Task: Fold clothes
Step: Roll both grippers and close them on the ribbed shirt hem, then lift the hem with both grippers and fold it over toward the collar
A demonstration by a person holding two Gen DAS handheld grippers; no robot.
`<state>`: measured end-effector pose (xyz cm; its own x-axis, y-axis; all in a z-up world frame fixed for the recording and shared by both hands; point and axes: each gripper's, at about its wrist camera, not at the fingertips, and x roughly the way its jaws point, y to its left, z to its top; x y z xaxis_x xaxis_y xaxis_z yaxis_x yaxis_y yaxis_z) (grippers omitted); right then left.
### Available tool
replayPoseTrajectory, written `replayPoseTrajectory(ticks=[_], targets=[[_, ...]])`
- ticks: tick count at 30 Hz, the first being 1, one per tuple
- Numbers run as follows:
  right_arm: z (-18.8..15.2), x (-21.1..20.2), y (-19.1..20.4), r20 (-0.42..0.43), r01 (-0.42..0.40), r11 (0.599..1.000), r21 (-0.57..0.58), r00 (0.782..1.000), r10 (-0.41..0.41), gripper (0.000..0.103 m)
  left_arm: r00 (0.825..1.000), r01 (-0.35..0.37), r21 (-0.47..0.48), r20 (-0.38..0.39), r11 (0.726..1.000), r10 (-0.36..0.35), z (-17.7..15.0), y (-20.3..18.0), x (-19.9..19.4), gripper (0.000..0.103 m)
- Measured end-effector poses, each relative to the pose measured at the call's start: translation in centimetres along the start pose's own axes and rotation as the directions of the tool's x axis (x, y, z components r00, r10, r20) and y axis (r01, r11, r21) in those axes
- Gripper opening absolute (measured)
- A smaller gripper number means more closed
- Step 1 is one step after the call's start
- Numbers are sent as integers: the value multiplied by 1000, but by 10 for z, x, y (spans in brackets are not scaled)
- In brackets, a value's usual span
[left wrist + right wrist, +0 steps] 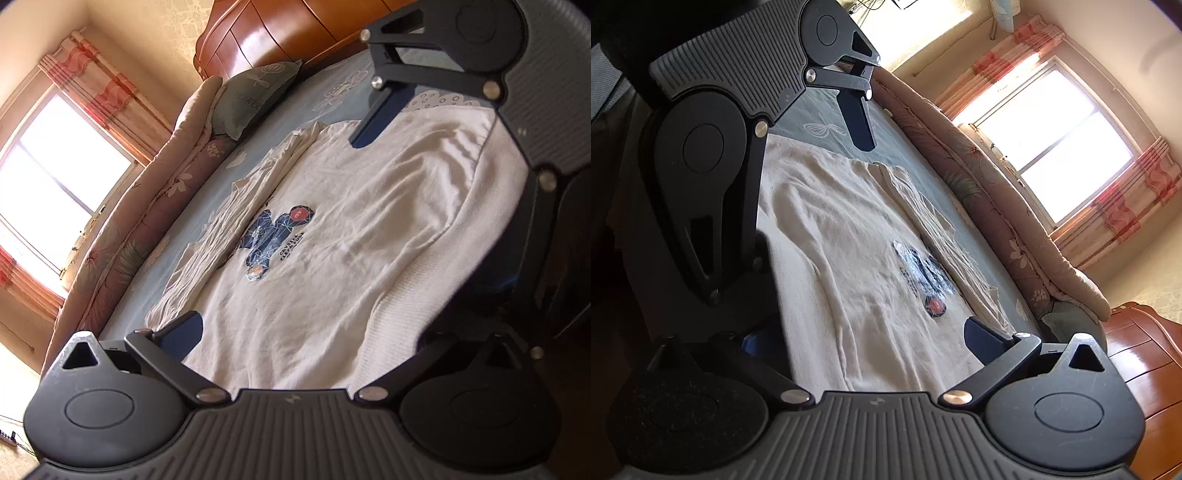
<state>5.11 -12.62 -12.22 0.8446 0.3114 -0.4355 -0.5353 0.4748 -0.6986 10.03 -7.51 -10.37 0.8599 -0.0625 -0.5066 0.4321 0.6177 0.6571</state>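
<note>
A white sweater (351,221) with a blue figure print (275,236) lies flat on the bed; its far sleeve is laid along the body. My left gripper (310,339) is open wide, its fingers (183,332) straddling the near edge of the sweater. My right gripper (436,199) enters from the upper right, also open wide, one finger over the cloth. In the right wrist view the sweater (849,258) runs between the open right gripper (875,343), and the left gripper (812,184) stands at the upper left. Neither pinches cloth.
A blue patterned bed sheet (332,85) lies under the sweater. A rolled floral quilt (147,229) and a grey pillow (255,96) line the far side. Behind stand a wooden headboard (277,33) and a bright window (55,166) with red-patterned curtains.
</note>
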Motion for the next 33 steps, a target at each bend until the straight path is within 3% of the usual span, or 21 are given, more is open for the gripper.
replayPoseTrajectory(ticks=[4, 9, 13, 18, 21, 27, 33], targets=[[-3, 13, 2, -40, 95, 995, -36, 995, -97, 103, 999, -26, 35, -23, 999, 27, -12, -1, 0, 102], [-33, 9, -19, -159, 179, 981, -73, 969, -188, 103, 997, -64, 60, -41, 996, 67, -28, 2, -3, 102], [-28, 15, -21, -181, 176, 982, -73, 966, -187, 103, 997, -67, 87, -33, 994, 70, -18, -4, 3, 102], [-10, 28, -12, -136, 133, 989, -61, 981, -140, 103, 999, -46, 91, 3, 995, 46, -1, -15, 12, 102], [-16, 28, -22, -150, 124, 991, -44, 980, -129, 103, 999, -53, 86, 2, 995, 53, -9, -10, 11, 103], [-49, 22, -48, -241, 171, 985, 9, 957, -164, 103, 994, -96, 71, -41, 993, 99, -24, 3, 9, 103], [-41, 19, -34, -204, 211, 976, -52, 955, -217, 103, 995, -102, 76, -13, 992, 103, -9, -6, 16, 102]])
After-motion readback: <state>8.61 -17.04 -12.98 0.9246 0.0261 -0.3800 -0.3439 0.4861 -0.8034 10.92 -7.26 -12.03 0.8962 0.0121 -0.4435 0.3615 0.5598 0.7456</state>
